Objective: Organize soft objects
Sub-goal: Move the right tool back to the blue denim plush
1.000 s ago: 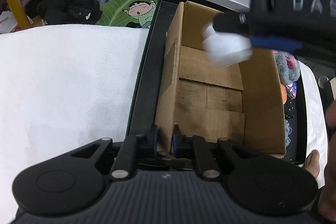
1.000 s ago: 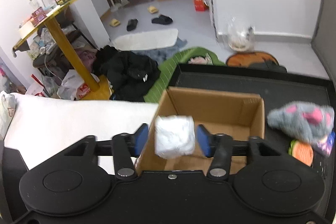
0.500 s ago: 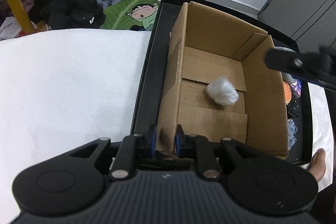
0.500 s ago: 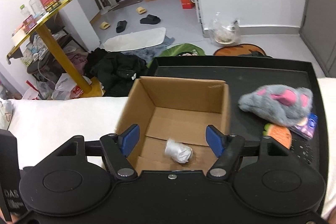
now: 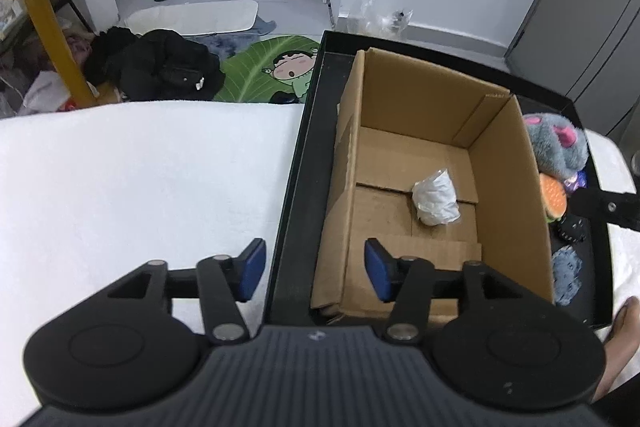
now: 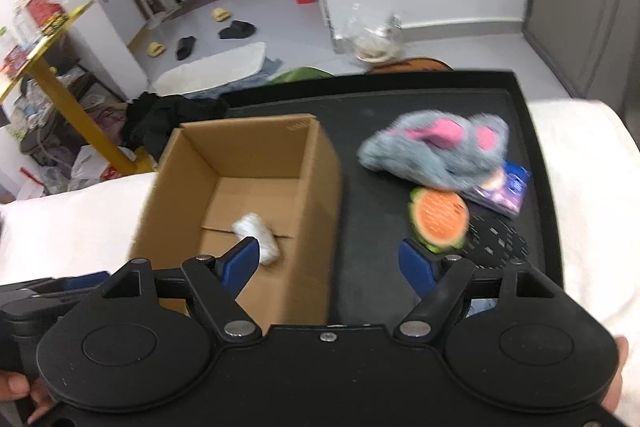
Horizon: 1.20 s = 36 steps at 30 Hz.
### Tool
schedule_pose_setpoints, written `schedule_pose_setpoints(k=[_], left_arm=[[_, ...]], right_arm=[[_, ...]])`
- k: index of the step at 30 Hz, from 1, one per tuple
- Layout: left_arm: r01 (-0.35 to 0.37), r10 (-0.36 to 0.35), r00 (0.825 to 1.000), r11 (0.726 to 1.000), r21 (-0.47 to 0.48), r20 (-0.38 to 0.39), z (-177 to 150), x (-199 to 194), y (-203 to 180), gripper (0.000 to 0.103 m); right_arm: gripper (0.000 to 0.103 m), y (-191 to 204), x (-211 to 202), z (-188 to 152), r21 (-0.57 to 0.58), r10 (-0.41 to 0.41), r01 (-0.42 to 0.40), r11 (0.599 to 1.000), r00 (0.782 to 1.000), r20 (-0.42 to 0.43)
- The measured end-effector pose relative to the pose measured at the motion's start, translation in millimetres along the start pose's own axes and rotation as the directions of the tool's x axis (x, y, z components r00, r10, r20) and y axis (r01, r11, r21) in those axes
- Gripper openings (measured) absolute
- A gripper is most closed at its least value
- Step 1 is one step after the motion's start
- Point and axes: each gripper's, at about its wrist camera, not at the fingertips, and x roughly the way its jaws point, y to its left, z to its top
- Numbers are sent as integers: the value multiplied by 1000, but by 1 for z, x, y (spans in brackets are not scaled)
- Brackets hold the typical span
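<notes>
Crumpled white soft bundle (image 5: 435, 197) on the floor of the open cardboard box (image 5: 508, 187), on its side.

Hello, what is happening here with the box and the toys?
A person with two handheld grippers is sorting soft things into a cardboard box. A white bundle already lies inside. The left gripper has just been opening, with the box's wall between its jaws. The right gripper, also just opening and empty, faces the gray plush and orange toy on the black tray.
</notes>
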Motion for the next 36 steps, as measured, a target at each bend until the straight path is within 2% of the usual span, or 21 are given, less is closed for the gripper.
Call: schedule_pose_setpoints(k=[4,8,15,19,25,30,36], left_arm=[[-28,28,999,999,34,15,0,-1,-8,58],[-75,73,997,995,68,35,-2,-4,-15,62],[-121,119,993,989,86,23,0,-4,-24,64],[-161,158,987,981,103,36,0,-5,-31,64],[-186,186,983,977,109,12,2,-1,-33,64],[-208,210,978,971,115,-1,3,1,-36,64],[-236,238,971,962,139,3,3,3,-43,64]], right_arm=[[83,-16,3,-10,45,-43,43,998,999,-8],[83,-29,7,-23,76,-78,79,994,997,-12],[83,-50,6,-40,153,-78,72,986,996,33],[83,-68,10,-46,211,-118,106,972,992,45],[82,-93,17,-55,311,-168,151,938,985,27],[77,-114,26,-60,414,-116,106,904,993,-2],[71,-129,43,-65,485,-97,115,867,993,-63]])
